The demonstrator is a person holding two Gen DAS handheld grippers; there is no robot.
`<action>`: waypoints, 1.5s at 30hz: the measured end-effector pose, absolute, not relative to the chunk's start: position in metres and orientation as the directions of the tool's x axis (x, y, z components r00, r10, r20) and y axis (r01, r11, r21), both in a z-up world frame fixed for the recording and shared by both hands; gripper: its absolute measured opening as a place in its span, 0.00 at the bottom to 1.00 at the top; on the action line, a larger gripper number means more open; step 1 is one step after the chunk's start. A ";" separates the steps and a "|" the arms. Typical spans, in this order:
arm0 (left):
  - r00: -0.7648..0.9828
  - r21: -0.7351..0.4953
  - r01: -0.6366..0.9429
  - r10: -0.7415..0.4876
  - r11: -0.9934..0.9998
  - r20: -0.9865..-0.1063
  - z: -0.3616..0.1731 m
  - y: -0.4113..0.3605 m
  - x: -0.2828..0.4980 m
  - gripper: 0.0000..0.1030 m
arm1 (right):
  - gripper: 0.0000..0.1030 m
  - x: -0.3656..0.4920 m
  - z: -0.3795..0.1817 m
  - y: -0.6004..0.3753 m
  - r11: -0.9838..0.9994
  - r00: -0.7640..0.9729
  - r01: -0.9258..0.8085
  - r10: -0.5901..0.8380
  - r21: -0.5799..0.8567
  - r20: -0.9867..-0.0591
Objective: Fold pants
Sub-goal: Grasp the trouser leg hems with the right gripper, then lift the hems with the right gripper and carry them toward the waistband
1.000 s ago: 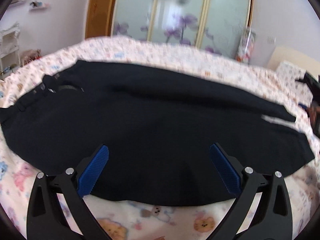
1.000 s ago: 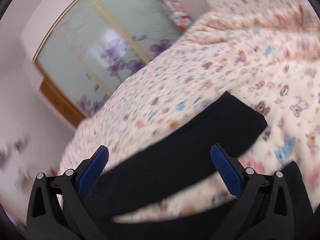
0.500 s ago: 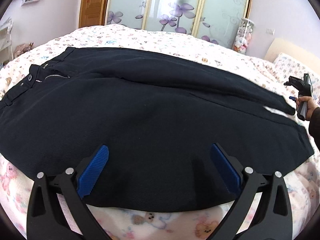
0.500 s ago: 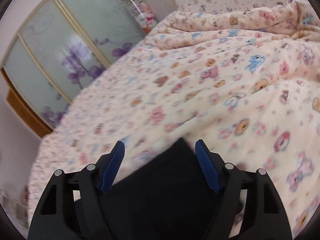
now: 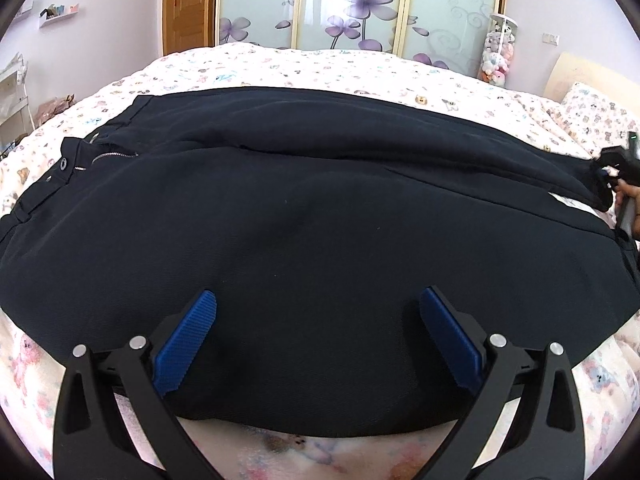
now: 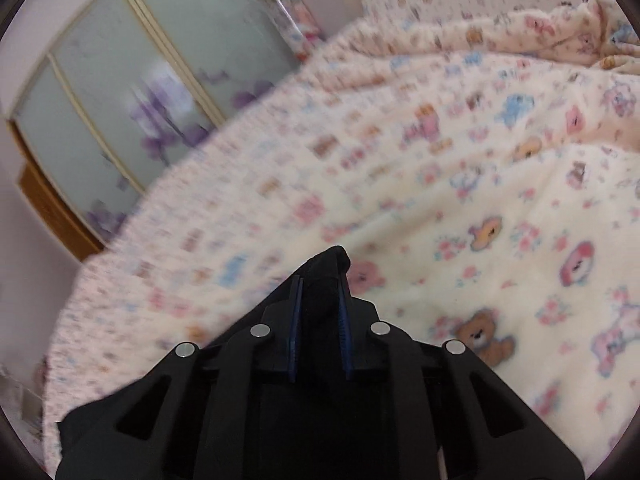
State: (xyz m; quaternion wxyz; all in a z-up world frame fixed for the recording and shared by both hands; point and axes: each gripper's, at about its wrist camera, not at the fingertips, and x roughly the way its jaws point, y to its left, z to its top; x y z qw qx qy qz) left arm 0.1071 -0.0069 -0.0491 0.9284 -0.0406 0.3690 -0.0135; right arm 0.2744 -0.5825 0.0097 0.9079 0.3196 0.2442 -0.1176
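Pants (image 5: 320, 208), one dark twill pair, spread flat across bed (image 5: 280, 64), left gripper (image 5: 318, 312) jaws wide above near leg, right gripper (image 6: 319, 316) pinching hem, two blue ribbed pads (image 5: 188, 340) each.

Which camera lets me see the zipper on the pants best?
The left wrist view. The zipper shows clearly near the waistband of the pants. The right wrist view shows only a dark cloth tip pinched in the right gripper, no zipper.
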 end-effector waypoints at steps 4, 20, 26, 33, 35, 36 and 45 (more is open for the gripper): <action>0.725 -0.088 -0.006 -0.056 0.996 -0.687 -0.050 -0.006 0.107 0.98 | 0.15 0.224 0.040 -0.569 0.777 0.922 0.232 0.017 0.586 -0.387; 0.730 -0.145 0.007 -0.104 0.989 -0.675 -0.044 0.005 0.098 0.98 | 0.11 0.021 0.006 -0.490 0.802 0.819 0.285 0.081 0.525 -0.568; 0.737 -0.177 0.006 -0.124 0.984 -0.664 -0.043 0.008 0.094 0.98 | 0.76 -0.010 0.031 -0.495 0.669 0.854 0.296 0.133 0.681 -0.502; 0.740 -0.207 0.013 -0.149 0.978 -0.656 -0.042 0.012 0.090 0.98 | 0.59 0.003 0.002 -0.489 0.234 0.842 0.300 0.391 0.925 -0.372; 0.742 -0.229 0.021 -0.169 0.973 -0.648 -0.042 0.015 0.088 0.98 | 0.57 0.019 -0.013 -0.482 0.133 0.826 0.356 0.419 0.925 -0.378; 0.744 -0.241 0.027 -0.181 0.970 -0.644 -0.041 0.017 0.086 0.98 | 0.57 0.024 -0.017 -0.480 0.114 0.820 0.378 0.419 0.919 -0.389; 0.753 -0.330 0.061 -0.260 0.942 -0.604 -0.040 0.030 0.078 0.98 | 0.13 0.074 -0.026 -0.488 0.190 0.762 0.584 0.208 0.789 -0.614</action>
